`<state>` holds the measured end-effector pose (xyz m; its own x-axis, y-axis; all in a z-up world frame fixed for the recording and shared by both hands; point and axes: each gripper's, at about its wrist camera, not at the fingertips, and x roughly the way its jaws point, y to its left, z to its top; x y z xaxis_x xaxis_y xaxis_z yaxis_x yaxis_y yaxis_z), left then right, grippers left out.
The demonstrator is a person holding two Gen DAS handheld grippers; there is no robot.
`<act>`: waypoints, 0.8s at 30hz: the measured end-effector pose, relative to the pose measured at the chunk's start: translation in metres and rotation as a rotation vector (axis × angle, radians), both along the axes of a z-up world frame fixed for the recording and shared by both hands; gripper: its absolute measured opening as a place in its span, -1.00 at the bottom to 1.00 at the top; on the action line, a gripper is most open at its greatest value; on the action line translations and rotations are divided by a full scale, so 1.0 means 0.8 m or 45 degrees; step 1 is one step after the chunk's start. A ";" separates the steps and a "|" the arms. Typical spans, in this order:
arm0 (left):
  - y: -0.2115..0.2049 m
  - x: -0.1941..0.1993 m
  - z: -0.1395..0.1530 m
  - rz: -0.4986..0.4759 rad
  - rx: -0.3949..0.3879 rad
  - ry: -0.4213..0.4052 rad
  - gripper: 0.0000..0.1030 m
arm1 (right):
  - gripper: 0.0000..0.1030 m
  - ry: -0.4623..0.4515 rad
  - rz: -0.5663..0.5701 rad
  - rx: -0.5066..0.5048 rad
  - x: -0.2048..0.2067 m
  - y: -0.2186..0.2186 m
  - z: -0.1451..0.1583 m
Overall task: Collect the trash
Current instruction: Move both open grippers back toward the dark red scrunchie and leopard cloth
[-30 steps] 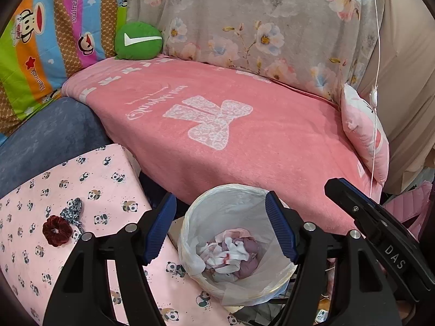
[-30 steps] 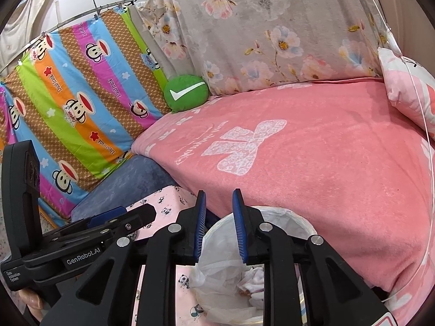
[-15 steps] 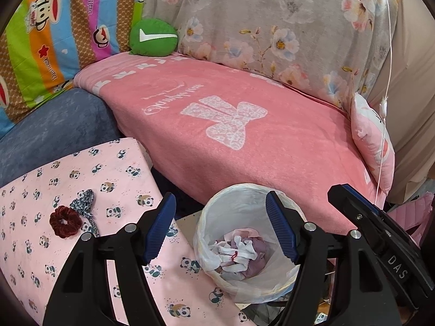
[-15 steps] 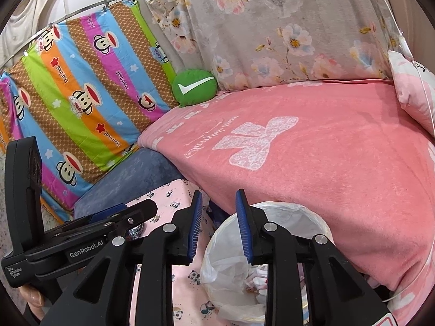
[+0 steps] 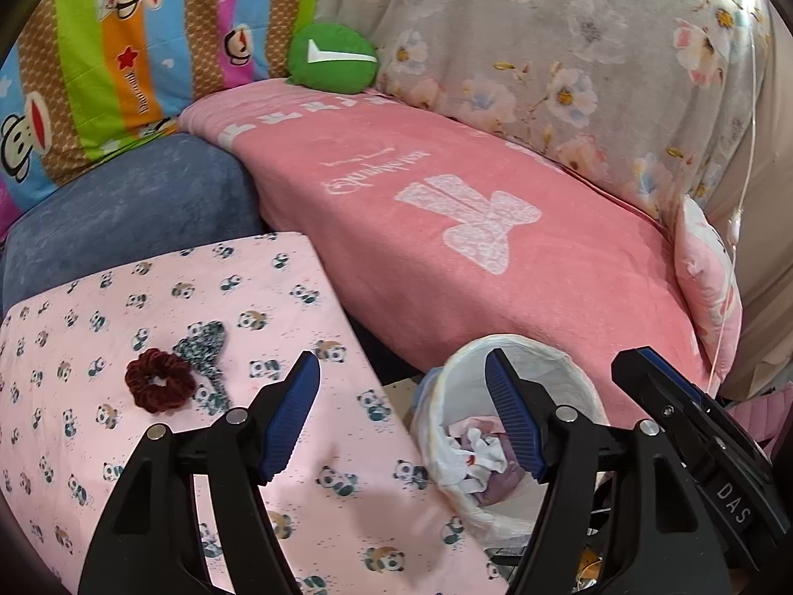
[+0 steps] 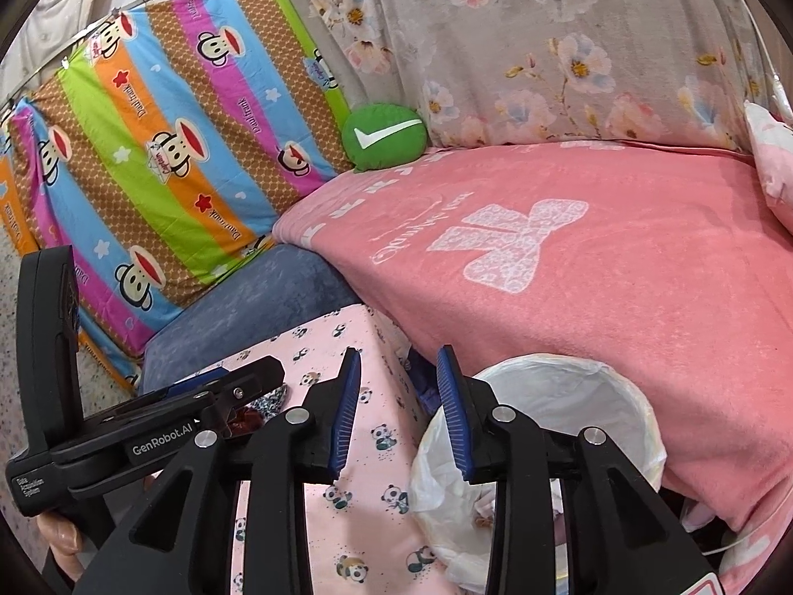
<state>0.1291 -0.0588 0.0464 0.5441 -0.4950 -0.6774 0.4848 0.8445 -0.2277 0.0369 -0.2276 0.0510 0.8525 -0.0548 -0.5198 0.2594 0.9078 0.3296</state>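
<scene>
Fuzzy pink blanket (image 5: 495, 267), thin glossy plastic bin liner (image 6: 560, 386), velvety scrunchie (image 5: 159, 381), prob. cotton panda cloth (image 5: 148, 297)

both views bedward, bin (image 5: 515, 426) shared

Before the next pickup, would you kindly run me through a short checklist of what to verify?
1. left gripper open and empty: ok.
2. right gripper empty, jaws apart: ok.
3. trash bin lined, mouth open, room left: ok.
4. Items on the panda-print cloth: red scrunchie and patterned scrunchie lie clear of both grippers: ok.
5. Whether those count as trash: cannot tell.
</scene>
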 end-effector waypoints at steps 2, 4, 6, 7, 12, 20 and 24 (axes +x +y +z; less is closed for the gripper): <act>0.012 0.006 -0.003 0.032 -0.007 0.009 0.38 | -0.33 0.009 0.019 -0.005 0.007 0.011 -0.002; 0.027 0.011 -0.007 0.065 -0.009 0.011 0.43 | -0.31 0.016 0.030 -0.008 0.013 0.019 -0.003; 0.041 0.017 -0.011 0.095 -0.003 0.014 0.44 | -0.29 0.027 0.054 -0.011 0.024 0.032 -0.006; 0.047 0.020 -0.013 0.109 0.001 0.017 0.45 | -0.27 0.031 0.060 -0.012 0.028 0.035 -0.007; 0.088 0.038 -0.030 0.200 0.020 0.043 0.46 | -0.27 0.072 0.128 -0.022 0.058 0.072 -0.018; 0.153 0.075 -0.072 0.344 0.100 0.108 0.46 | -0.26 0.156 0.212 -0.016 0.108 0.122 -0.048; 0.180 0.098 -0.098 0.409 0.166 0.141 0.46 | -0.26 0.226 0.258 -0.001 0.147 0.154 -0.078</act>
<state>0.2077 0.0852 -0.0318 0.5775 -0.2166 -0.7872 0.1687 0.9750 -0.1445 0.1548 -0.1046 -0.0115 0.7414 0.1074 -0.6624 0.1260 0.9473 0.2946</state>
